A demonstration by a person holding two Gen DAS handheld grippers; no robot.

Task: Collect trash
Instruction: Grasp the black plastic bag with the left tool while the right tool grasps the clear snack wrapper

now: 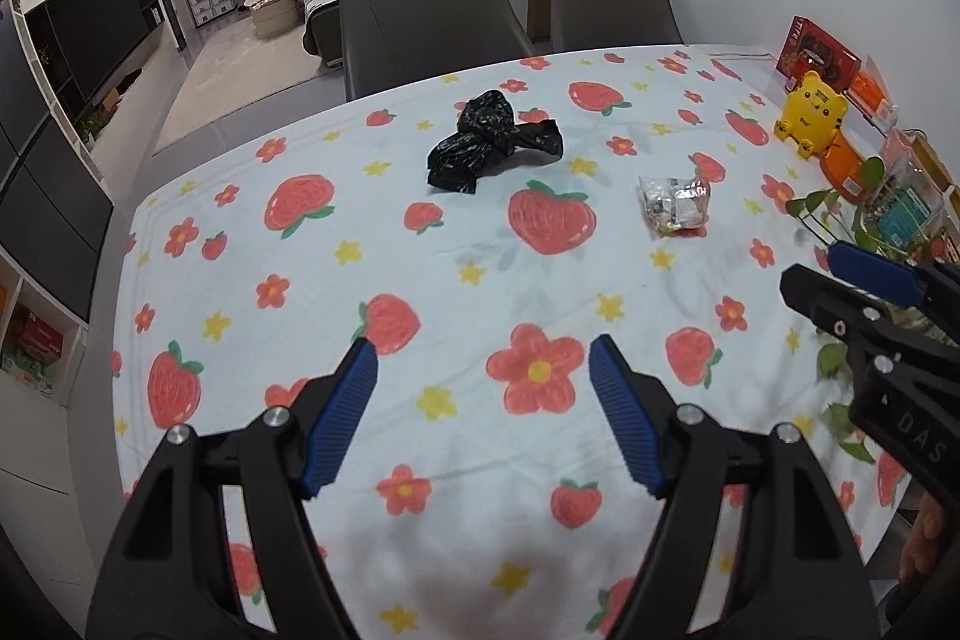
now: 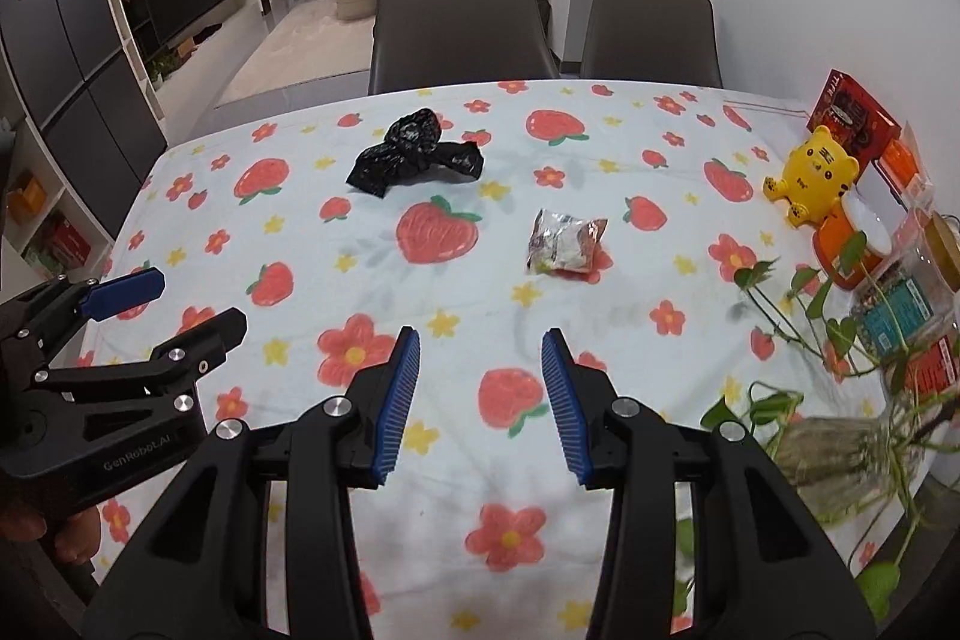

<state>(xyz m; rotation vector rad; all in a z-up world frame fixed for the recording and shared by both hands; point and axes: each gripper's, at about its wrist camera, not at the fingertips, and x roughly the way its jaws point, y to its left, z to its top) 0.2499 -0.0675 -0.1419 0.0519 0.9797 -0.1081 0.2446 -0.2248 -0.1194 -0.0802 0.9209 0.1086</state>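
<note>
Tablecloth (image 1: 420, 280) with strawberries and flowers covers the table, filling most of both views. Black bag (image 1: 492, 139), crumpled and knotted, lies above centre of the left wrist frame, near the far edge. Wrapper (image 1: 675, 205), silvery and crinkled, sits to its lower right, well apart from the bag; in the right wrist view the same wrapper (image 2: 567, 241) is just right of centre and the bag (image 2: 414, 151) upper left of it.

Left gripper (image 1: 483, 370) at the bottom of its frame, jaws spread wide, nothing between them, only cloth below. Right gripper (image 2: 480, 361) likewise at the bottom of its frame, jaws parted less widely, nothing held. Both are well short of the trash.

Right edge of frame: yellow tiger toy (image 1: 810, 112), red box (image 1: 816, 52) behind it, leafy plant (image 2: 840, 316) in the lower right. Two grey chairs (image 1: 420, 16) stand past the far table edge.
</note>
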